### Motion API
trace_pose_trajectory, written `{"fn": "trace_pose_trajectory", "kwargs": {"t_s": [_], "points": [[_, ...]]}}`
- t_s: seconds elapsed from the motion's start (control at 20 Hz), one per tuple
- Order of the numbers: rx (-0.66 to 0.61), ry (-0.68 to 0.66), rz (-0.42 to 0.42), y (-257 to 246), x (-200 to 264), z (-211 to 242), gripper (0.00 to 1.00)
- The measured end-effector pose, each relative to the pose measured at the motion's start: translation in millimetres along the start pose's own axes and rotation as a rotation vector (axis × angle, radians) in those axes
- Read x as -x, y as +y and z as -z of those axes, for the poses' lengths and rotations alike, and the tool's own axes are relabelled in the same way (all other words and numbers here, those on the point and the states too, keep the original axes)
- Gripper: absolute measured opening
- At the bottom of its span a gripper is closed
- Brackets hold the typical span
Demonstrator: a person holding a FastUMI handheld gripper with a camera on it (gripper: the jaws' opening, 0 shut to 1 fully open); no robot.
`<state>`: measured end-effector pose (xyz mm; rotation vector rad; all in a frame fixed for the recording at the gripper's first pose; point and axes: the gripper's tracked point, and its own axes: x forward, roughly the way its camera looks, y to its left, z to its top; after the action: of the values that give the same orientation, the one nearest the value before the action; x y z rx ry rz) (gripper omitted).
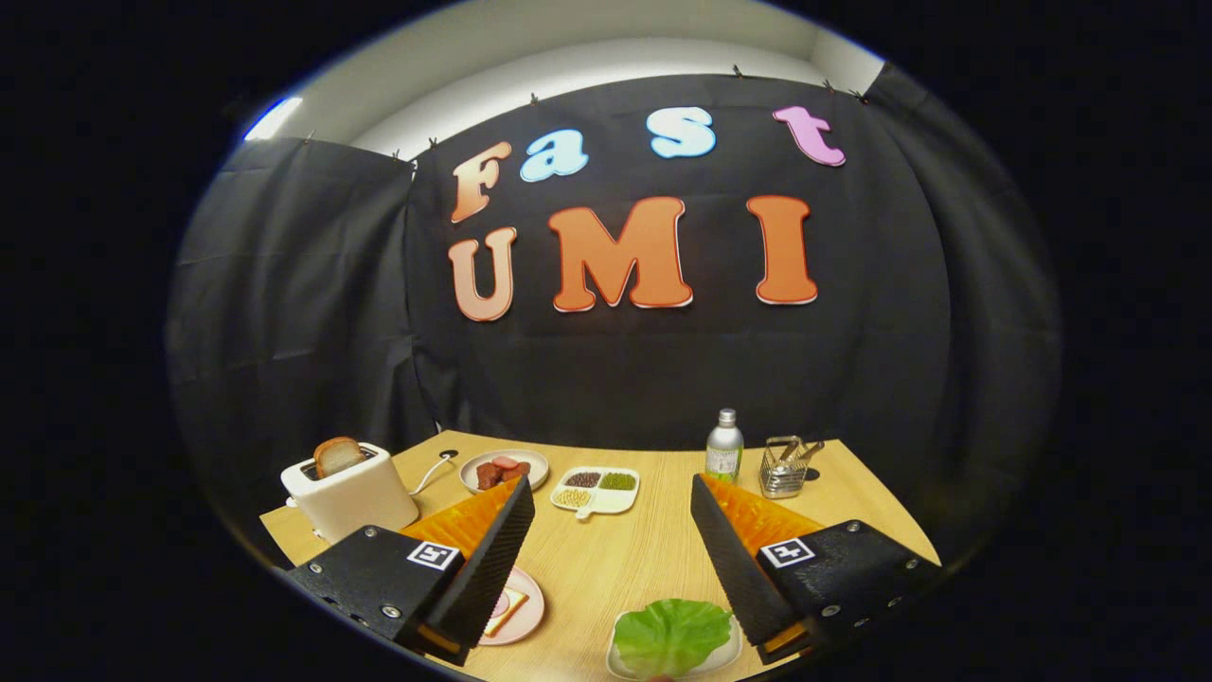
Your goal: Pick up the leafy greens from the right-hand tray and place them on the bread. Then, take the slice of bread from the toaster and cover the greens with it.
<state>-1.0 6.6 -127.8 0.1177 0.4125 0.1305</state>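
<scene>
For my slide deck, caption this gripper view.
Open tool above table, leafy greens between its fingers, bread in toaster.

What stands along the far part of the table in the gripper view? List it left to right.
toaster with a bread slice in it → plate of meat pieces → divided dish of beans → bottle → wire cutlery holder. The gripper is open, nearer than all of these.

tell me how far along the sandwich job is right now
Nothing looks done yet. The leafy greens lie on their tray, near the right finger. The hand-held gripper is open and holds nothing. Left: greens onto the bread on the pink plate, then the slice from the toaster on top.
</scene>
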Motion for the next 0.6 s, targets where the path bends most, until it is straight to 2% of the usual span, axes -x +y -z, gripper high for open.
{"fn": "trace_pose_trajectory", "kwargs": {"t_s": [0.6], "points": [[-0.016, 0.444, 0.022, -21.0, -15.2, 122.1, 0.99]]}}
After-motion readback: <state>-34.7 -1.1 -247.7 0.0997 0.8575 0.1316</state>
